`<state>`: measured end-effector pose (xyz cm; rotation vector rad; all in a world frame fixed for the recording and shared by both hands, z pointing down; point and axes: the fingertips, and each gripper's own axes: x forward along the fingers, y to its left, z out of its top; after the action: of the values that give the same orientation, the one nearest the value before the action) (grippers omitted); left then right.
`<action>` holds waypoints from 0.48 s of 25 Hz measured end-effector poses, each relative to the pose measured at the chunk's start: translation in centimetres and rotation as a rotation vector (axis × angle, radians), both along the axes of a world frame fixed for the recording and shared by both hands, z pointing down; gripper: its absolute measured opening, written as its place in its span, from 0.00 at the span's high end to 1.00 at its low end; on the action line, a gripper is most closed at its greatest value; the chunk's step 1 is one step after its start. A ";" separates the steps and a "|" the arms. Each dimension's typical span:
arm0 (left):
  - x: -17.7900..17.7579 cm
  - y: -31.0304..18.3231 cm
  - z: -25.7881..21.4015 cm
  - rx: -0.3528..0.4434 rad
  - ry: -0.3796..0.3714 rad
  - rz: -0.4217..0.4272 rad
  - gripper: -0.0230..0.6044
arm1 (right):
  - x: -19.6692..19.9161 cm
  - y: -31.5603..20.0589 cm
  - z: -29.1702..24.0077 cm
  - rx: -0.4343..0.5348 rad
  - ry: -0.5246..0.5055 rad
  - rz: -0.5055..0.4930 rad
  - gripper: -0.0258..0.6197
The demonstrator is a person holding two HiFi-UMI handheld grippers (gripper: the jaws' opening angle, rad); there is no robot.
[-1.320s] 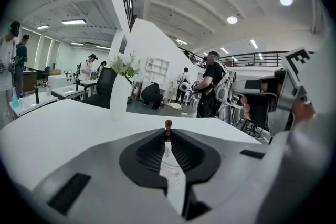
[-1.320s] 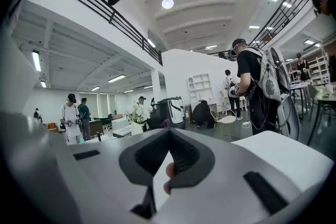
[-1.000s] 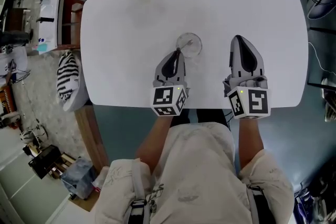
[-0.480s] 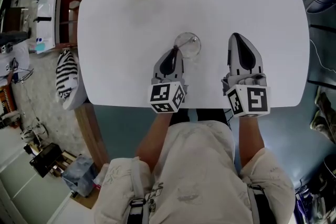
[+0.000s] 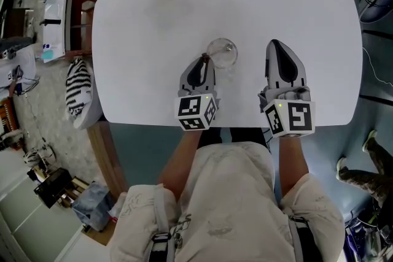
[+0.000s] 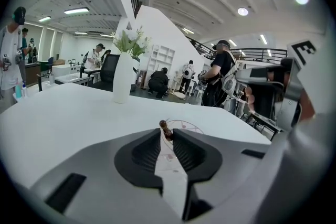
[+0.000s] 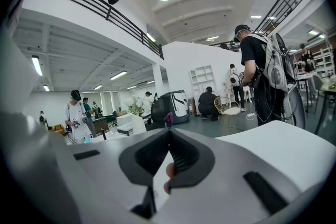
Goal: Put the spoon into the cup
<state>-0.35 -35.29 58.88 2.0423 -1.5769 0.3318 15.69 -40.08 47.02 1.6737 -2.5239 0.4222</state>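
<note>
Head view, with both gripper views. Both forearms reach in over the 6 o'clock edge of the white oval counter (image 5: pixel 153 40), with the marker cubes above that edge.

The left hand-held gripper (image 5: pixel 205 60) points toward 1 o'clock and tilts downward. Its tips are at the 8 o'clock rim of the clear glass cup (image 5: pixel 222 52), which stands near the counter's centre. Its jaws stand slightly apart and have just been opening. The brown-knobbed end of the slim spoon (image 6: pixel 165 128) stands tilted between their tips, just before the cup's rim. The spoon's bowl is hidden, so whether it lies in the cup cannot be told.

The right hand-held gripper (image 5: pixel 277 45) points to 12 o'clock at the cup's 3 o'clock, well apart from it, with its jaws together on nothing.

Compared with a second earlier, neither gripper nor the cup has shifted.
</note>
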 end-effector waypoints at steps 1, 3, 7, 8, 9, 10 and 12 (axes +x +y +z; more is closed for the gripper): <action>0.0 0.1 0.0 -0.002 0.000 0.001 0.87 | -0.1 0.1 -0.1 0.002 -0.001 -0.001 0.98; -0.1 0.2 0.0 -0.008 0.000 0.006 0.83 | -0.1 0.4 -0.3 0.002 -0.001 0.002 0.98; 0.0 0.5 -0.1 -0.001 -0.007 0.028 0.76 | -0.2 0.8 -0.9 0.008 0.011 0.004 0.98; -0.1 0.5 -0.3 0.004 -0.009 0.030 0.76 | -0.3 0.9 -1.1 0.008 0.012 0.007 0.98; -0.2 0.6 -0.4 0.008 -0.011 0.030 0.76 | -0.4 1.1 -1.3 0.010 0.012 0.011 0.98; -0.5 0.8 -0.5 0.011 -0.013 0.030 0.75 | -0.5 1.3 -1.4 0.012 0.014 0.013 0.98; -0.8 1.1 -0.7 0.018 -0.014 0.031 0.75 | -0.8 1.8 -1.7 0.017 0.019 0.014 0.98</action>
<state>-1.19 -34.18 58.15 2.0840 -1.5637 0.3448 14.85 -38.28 45.31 1.6939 -2.5116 0.3849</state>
